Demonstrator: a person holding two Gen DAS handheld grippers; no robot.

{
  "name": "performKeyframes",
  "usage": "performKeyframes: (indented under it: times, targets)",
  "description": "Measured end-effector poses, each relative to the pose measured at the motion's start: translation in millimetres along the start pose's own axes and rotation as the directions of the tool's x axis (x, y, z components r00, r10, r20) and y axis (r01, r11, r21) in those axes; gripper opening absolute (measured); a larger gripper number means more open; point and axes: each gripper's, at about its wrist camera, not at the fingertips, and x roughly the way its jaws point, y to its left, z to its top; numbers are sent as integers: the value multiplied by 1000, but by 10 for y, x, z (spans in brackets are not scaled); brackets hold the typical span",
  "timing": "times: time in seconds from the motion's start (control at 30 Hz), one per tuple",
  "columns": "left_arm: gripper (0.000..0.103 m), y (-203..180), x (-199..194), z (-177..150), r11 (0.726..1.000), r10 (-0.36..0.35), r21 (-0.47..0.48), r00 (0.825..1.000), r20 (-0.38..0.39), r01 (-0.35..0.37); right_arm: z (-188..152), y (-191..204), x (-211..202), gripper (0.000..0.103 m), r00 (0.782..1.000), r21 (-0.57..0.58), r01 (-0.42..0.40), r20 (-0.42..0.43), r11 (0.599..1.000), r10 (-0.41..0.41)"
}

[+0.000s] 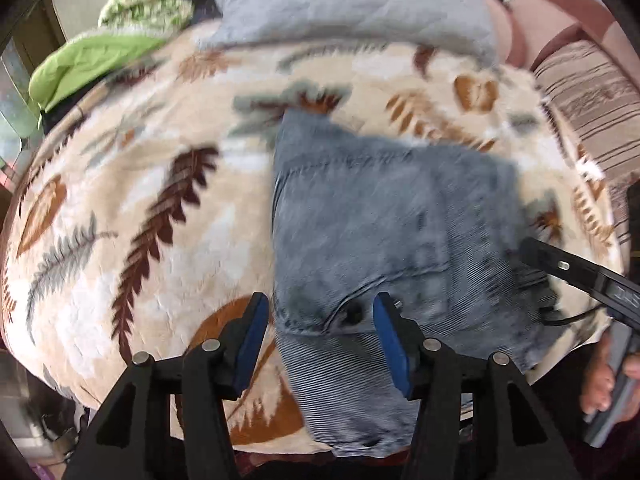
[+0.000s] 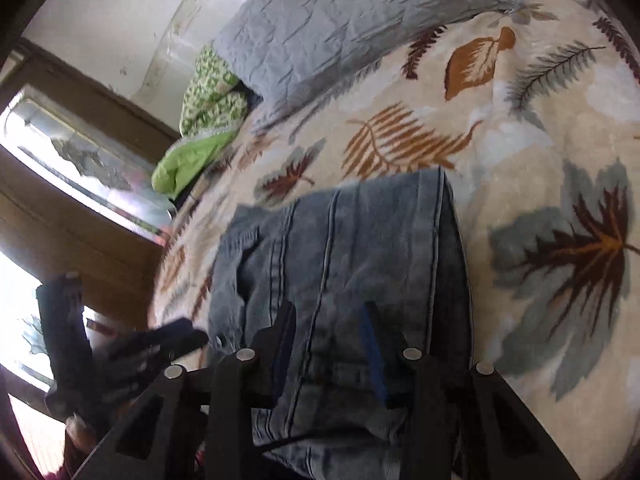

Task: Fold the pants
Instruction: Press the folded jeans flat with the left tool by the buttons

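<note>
- The left gripper (image 1: 318,336) points steeply down with its blue-padded jaws apart; they straddle the near left edge of the pants (image 1: 384,236), one pad over the blanket, the other over the denim, neither pressing.
- The right gripper (image 2: 328,344) has its jaws set closer, with denim lying between them; motion blur hides whether the pads pinch it, so I cannot tell if it has a hold.
- In the left wrist view, the right gripper's black finger reaches onto the right edge of the pants, and a hand (image 1: 608,384) grips its handle at the frame's lower right.
- The pants, faded blue jeans, lie in a folded stack near the bed's front edge.
- They rest on a cream fleece blanket (image 1: 132,208) printed with brown, orange and grey leaves, which covers the bed.
- At the far side lies a grey quilted pillow (image 2: 340,28); beside it, a green bundle of bedding (image 2: 200,120).
- A striped brown cushion (image 1: 592,108) sits at the right.
- A pale wall and a brown-framed window (image 2: 80,168) stand behind.
</note>
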Motion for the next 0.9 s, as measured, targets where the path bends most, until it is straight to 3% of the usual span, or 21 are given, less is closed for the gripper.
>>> performKeyframes:
  times: [0.07, 0.23, 0.47, 0.57, 0.9]
  targets:
    - [56, -46, 182, -68, 1000, 18, 18, 998, -52, -17, -49, 39, 74, 38, 998, -44, 49, -45, 998, -50]
    - [58, -239, 222, -95, 988, 110, 113, 994, -15, -107, -56, -44, 186, 38, 996, -28, 44, -71, 999, -46]
    - [59, -121, 110, -90, 997, 66, 53, 998, -22, -65, -10, -44, 165, 38, 997, -3, 38, -63, 999, -38]
    - [59, -117, -42, -162, 995, 72, 70, 997, 14, -73, -15, 25, 111, 39, 998, -23, 43, -38, 999, -44]
    - [59, -208, -300, -457, 988, -44, 152, 998, 45, 37, 20, 338, 62, 39, 995, -97, 58, 88, 994, -50]
